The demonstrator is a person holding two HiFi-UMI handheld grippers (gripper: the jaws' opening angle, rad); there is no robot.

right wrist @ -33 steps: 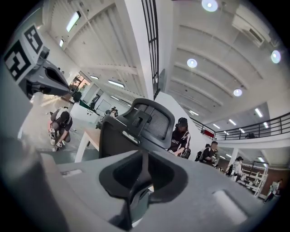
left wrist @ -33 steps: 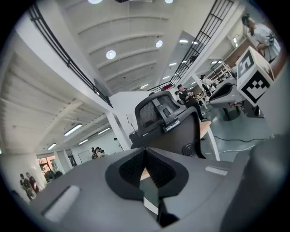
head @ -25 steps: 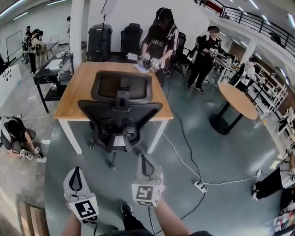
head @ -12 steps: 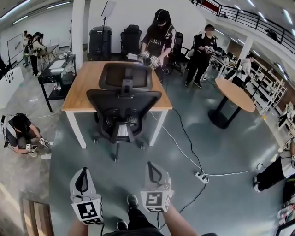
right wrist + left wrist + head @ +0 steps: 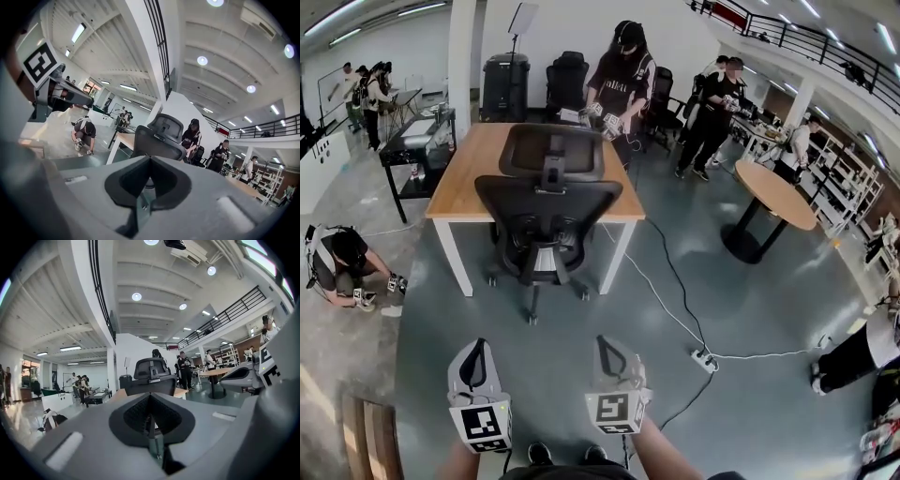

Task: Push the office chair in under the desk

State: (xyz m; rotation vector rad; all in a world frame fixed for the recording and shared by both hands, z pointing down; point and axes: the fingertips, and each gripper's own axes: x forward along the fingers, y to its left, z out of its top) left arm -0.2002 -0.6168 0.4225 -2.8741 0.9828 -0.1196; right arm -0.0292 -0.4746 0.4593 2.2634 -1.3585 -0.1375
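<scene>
- The left gripper [image 5: 472, 352] is pointing level ahead of the person, its 2 jaws pressing together with nothing between them.
- The right gripper [image 5: 607, 349] is riding just to its right, and its 2 jaws are likewise pressing together on nothing.
- The office chair [image 5: 548, 202] is standing straight ahead of both grippers and well apart from them, touching neither. Its backrest and headrest are facing them.
- The desk [image 5: 469, 169] is lying beyond the chair as seen from the grippers. The chair is standing between the desk's 2 near legs with its backrest at the near edge. Its wheeled base is showing on the floor on the grippers' side of that edge.
- In both gripper views the chair's back is rising just above the closed jaw tips, near the middle.
- A white power strip [image 5: 703, 358] is lying on the floor to the right of the right gripper, its cable running off toward the desk.
- A person in black [image 5: 623, 70] is standing at the desk's far side, facing the grippers.
- Another person [image 5: 342, 267] is crouching on the floor ahead and well to the left of the left gripper.
- A round table [image 5: 778, 192] is standing ahead and to the right of the right gripper.
</scene>
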